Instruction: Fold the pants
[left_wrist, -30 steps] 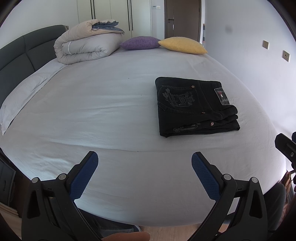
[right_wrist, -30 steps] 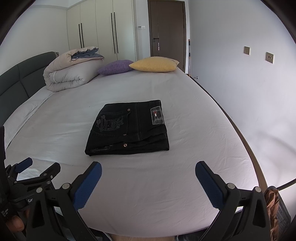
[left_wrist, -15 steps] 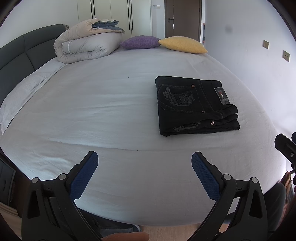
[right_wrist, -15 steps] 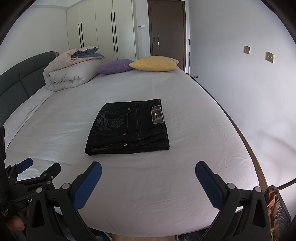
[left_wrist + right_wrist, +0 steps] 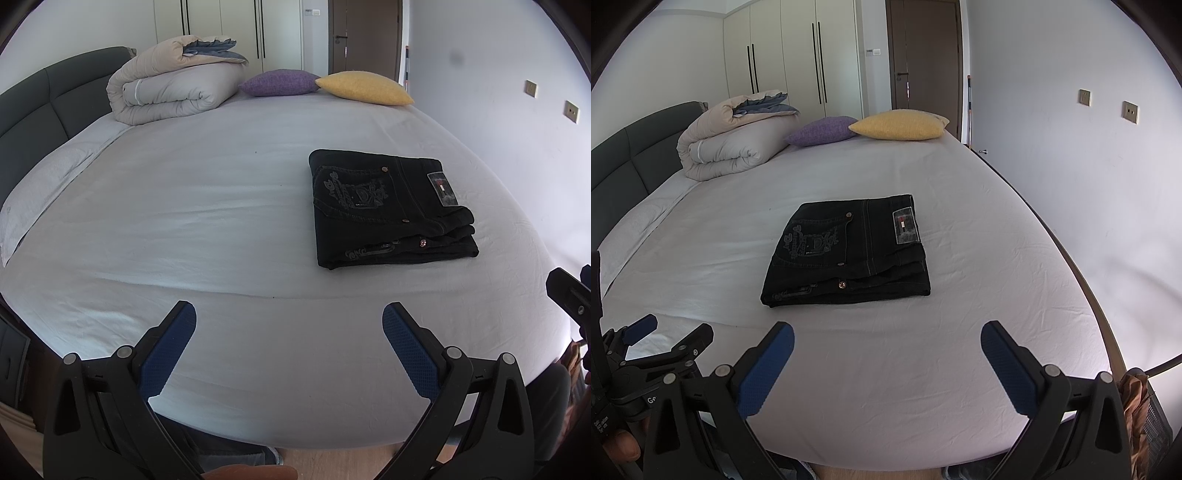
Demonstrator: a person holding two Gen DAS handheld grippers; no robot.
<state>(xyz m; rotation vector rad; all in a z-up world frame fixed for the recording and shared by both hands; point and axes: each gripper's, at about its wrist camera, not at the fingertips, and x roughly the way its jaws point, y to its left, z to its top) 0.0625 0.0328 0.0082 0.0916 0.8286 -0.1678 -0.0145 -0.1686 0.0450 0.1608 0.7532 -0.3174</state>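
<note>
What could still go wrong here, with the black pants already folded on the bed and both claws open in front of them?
1. The folded pants show loose, uneven layers along the near edge; a nudge from the right claw might spread them.
2. The left claw sits close to the other one, so they could bump.
3. The sheet is wrinkled; snagging it could drag the stack.
</note>
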